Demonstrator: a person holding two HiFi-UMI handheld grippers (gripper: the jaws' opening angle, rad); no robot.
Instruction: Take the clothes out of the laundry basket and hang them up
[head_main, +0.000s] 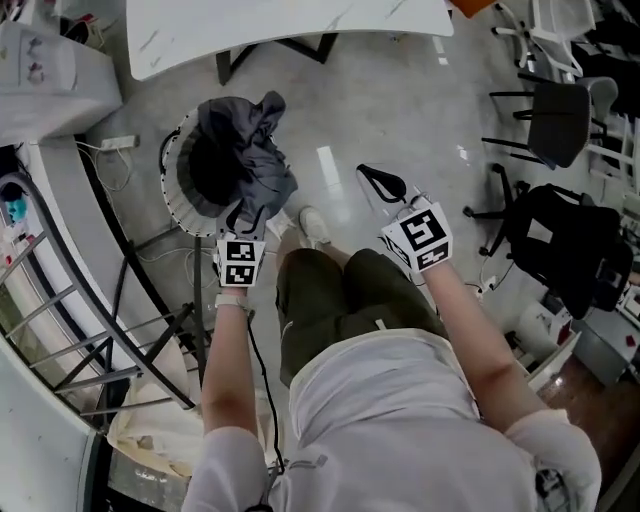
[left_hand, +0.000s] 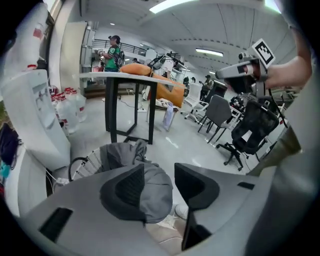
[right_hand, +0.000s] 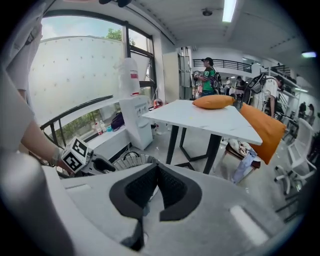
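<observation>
A: Where are the clothes (head_main: 250, 150) at this moment?
B: A grey heap lies in the laundry basket (head_main: 172, 205), which stands on the floor (head_main: 340, 130) near the white table (head_main: 290, 30). Nothing is hung yet.
A: Why does the left gripper (head_main: 250, 220) point down at it?
B: Probably to take the top garment. Its jaws stand apart, and grey cloth shows between them, but they do not press it. The right gripper (head_main: 377, 181) is held aside over the floor, jaws pressed together on nothing; likely it waits.
A: Any writing to read?
B: Only square markers (head_main: 425, 235) on both grippers; no words are legible.
</observation>
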